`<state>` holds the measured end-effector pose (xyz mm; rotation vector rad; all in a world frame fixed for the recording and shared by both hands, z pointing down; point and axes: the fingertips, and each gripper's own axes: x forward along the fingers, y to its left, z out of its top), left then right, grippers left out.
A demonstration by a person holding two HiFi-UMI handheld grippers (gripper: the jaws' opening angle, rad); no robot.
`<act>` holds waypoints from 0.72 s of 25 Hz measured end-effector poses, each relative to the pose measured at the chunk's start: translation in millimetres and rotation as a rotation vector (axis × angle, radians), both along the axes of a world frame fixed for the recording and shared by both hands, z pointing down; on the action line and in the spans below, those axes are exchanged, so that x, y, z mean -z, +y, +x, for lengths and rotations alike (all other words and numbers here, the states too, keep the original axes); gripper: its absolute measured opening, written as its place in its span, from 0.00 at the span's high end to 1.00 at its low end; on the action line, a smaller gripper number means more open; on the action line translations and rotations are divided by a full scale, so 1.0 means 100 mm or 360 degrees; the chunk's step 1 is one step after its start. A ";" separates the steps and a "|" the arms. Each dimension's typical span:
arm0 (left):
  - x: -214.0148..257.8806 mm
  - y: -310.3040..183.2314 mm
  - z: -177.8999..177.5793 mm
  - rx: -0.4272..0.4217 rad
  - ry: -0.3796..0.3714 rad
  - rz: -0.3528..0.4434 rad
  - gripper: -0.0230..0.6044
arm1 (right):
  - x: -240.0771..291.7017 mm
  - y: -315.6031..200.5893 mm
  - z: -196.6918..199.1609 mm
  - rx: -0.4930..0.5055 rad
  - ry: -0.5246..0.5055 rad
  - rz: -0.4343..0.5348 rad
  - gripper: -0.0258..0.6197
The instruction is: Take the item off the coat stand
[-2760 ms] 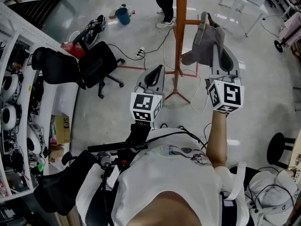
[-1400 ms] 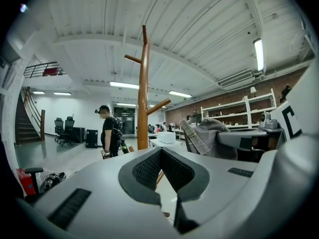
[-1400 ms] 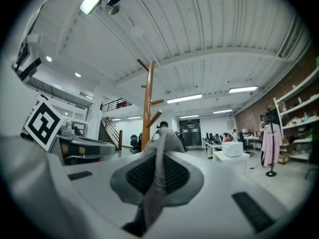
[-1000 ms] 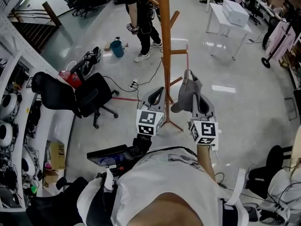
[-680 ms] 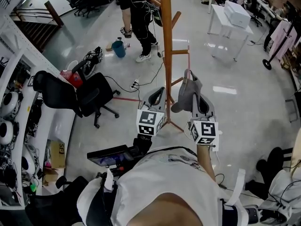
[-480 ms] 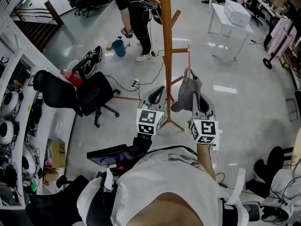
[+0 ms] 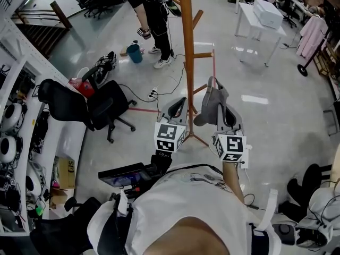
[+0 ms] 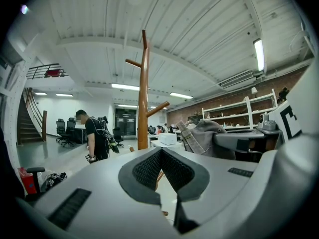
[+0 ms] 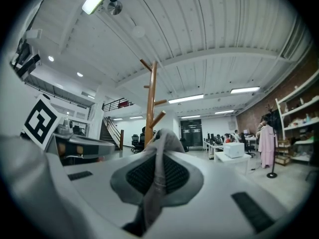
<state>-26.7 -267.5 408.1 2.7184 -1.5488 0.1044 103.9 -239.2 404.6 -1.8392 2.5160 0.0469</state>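
Note:
A grey cloth item (image 7: 211, 106) with a strap hangs from my right gripper (image 7: 219, 101), which is shut on it; the cloth (image 9: 158, 159) is pinched between the dark pads. It hangs free of the wooden coat stand (image 7: 186, 52), just right of the pole and near a low peg. The stand (image 9: 151, 99) rises behind the cloth in the right gripper view. My left gripper (image 7: 178, 104) is level beside the right one, shut with nothing between its pads (image 8: 147, 169). The left gripper view shows the stand (image 8: 143, 93) ahead and the item (image 8: 205, 137) to the right.
A person in black (image 7: 151, 9) stands beyond the stand near a blue bucket (image 7: 134, 53). A black office chair (image 7: 101, 106) and floor cables (image 7: 159, 92) lie to the left, shelves (image 7: 16, 126) at far left. A white table (image 7: 261, 20) and a pink garment (image 7: 309, 33) are at the right.
Since the earliest frame the view has tilted up and the item sits lower, off the stand's peg. Over the last second both grippers stayed still; the person in black shifted about.

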 end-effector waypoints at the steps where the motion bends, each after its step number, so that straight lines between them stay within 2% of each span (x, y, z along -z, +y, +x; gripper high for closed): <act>1: 0.00 0.01 0.01 0.0000 -0.0002 -0.0001 0.96 | 0.01 0.01 0.02 -0.0008 -0.0004 0.0006 0.93; 18: -0.04 0.04 -0.06 0.0021 -0.0025 -0.0024 0.96 | 0.02 0.04 -0.03 0.0002 -0.0014 0.0011 0.93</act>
